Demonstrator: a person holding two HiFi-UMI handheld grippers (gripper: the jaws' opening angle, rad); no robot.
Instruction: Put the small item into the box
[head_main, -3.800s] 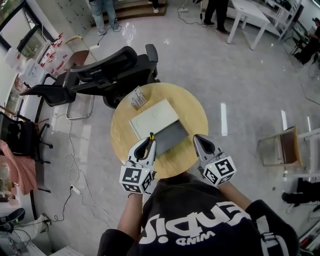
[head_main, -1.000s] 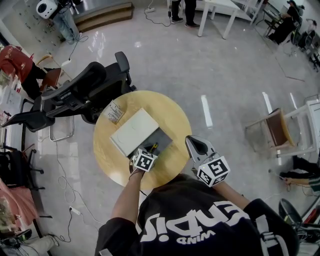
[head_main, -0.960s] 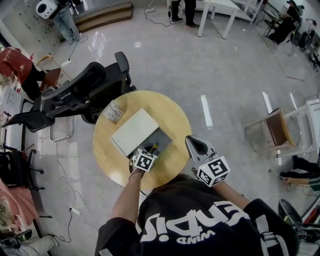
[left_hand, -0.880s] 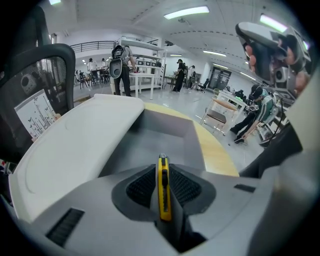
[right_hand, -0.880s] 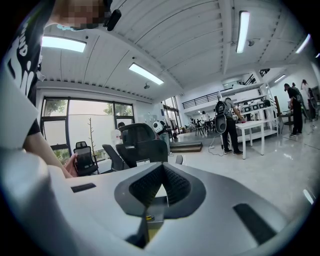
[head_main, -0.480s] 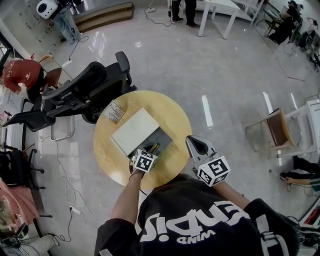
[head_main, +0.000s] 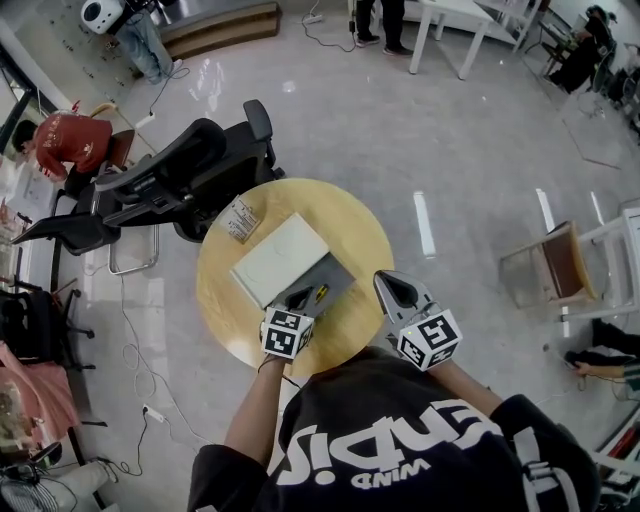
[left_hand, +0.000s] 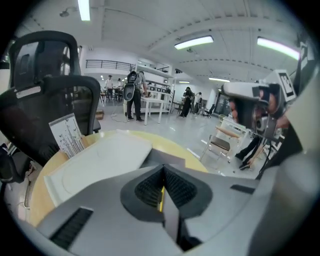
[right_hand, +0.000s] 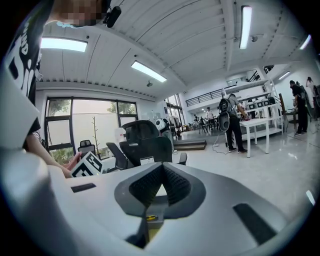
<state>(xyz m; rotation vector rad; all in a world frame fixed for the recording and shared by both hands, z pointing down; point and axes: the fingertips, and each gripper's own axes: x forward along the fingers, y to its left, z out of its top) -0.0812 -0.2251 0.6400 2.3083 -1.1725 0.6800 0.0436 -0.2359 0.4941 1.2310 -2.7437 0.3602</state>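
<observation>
The small item (head_main: 322, 293) is too small to identify.

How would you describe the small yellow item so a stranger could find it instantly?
Start at the round wooden table, then the open grey box beside its white lid. In the box, just past the left gripper's tip, is the small yellow item: black-marked, the only bright thing there.

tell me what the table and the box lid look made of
The table looks like wood or wood-look laminate: even light tan with a dull sheen. The box lid is likely cardboard: flat, matte off-white with crisp edges, though plastic is possible.
</observation>
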